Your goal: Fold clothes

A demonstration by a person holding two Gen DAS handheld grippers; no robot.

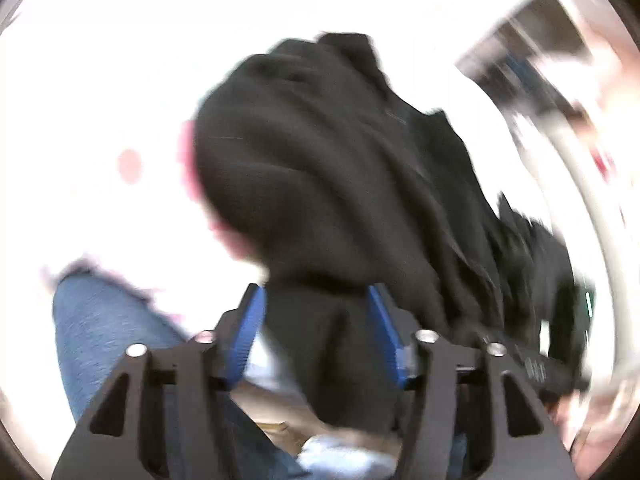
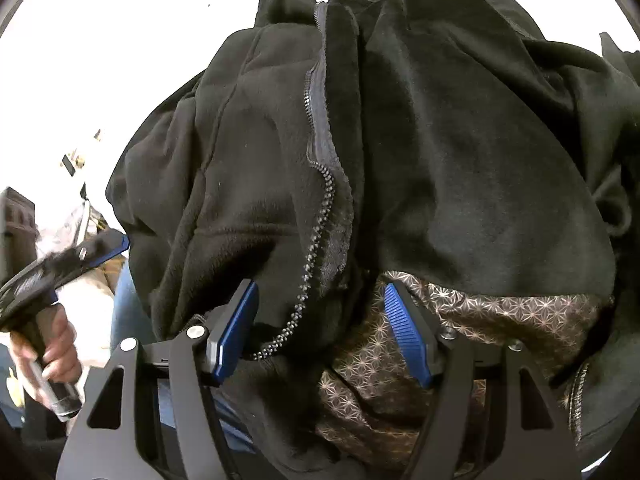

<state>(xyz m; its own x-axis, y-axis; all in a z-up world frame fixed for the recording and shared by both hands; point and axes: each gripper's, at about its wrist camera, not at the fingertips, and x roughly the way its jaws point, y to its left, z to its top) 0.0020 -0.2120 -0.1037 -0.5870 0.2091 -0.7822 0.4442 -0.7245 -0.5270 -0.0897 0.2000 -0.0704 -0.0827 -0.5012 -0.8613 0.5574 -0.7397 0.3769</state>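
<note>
Jaws: both my pairs stand apart, black fleece jacket [image 2: 440,140] bunched between the blue ribbed pads.
Jacket: soft, rumpled, hanging before both grippers.
Right view only: zipper [image 2: 320,216], star-patterned lining [image 2: 500,316], hand [image 2: 44,344].
Left view: blurred; jeans [image 1: 104,332].

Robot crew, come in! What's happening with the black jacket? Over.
Both grippers open, black jacket bunched between fingers. Zipper undone, patterned lining showing. Not folded yet. Left view blurred.

Searched both views for lettering, found none legible. Spotted one pale marking on the dark housing of the other tool [image 1: 538,374], too blurred to read. Saw no labels, brands or numbers elsewhere.
</note>
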